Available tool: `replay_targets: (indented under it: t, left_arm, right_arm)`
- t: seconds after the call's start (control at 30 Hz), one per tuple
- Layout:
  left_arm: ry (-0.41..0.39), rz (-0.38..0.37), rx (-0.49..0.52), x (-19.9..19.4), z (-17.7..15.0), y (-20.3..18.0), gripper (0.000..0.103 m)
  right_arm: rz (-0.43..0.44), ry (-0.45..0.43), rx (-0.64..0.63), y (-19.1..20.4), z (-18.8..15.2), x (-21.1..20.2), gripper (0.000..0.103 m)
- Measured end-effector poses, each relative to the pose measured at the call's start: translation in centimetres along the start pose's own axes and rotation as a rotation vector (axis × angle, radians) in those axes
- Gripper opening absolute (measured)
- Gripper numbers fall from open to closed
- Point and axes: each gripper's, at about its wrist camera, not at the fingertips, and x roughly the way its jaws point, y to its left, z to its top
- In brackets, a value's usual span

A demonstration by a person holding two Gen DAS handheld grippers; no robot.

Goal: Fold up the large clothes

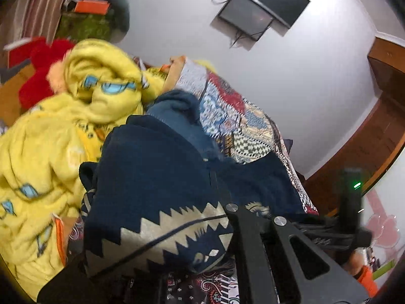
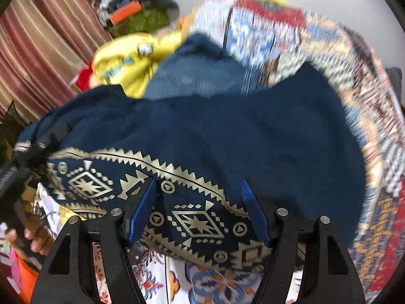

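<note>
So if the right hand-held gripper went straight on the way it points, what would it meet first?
Probably the navy garment: the right hand-held gripper is open, its blue fingers either side of the gold-patterned border. Depth is unclear.

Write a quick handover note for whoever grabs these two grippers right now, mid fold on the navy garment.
Right gripper: open, blue fingers straddling the gold-patterned hem, not clamped.
Left gripper: fingertips hidden under the cloth in its own view; grip cannot be confirmed.
Navy garment: bunched on the bed, partly over the patchwork quilt, beside the yellow blanket.
Done: no neat fold visible yet.
Left: grip the hem, spread flat, fold.
</note>
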Motion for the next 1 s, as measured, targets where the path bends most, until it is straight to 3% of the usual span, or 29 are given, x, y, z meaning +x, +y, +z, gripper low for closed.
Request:
replay_targets:
  t: [0.2, 0.37, 0.53, 0.67, 0.83, 1.0]
  left_arm:
    - [-0.004, 0.019, 0.037, 1.4, 0.0, -1.0, 0.006]
    - [-0.048, 0.013, 0.207, 1.9, 1.4, -7.3, 0.006]
    - [-0.033, -0.038, 0.396, 4.4, 1.1, -15.2, 0.006]
    - [0.114, -0.113, 0.500, 9.0, -0.8, -20.6, 0.006]
    - [0.404, -0.191, 0.576, 15.0, -5.6, -23.2, 0.006]
    - [0.473, -0.173, 0.614, 16.4, -8.7, -22.7, 0.007]
  right_arm:
    - [0.006, -0.026, -0.028, 0.0, -2.0, 1.6, 0.070]
    - [0.055, -0.002, 0.065, -2.2, -2.0, -1.1, 0.070]
    - [0.008, -0.106, 0.177, -6.6, -4.2, -6.1, 0.070]
    - [-0.107, -0.161, 0.234, -10.4, -6.7, -9.9, 0.070]
    - [-0.144, -0.186, 0.351, -14.7, -9.2, -13.0, 0.070]
    - [-0.169, -0.213, 0.387, -15.9, -11.2, -14.8, 0.070]
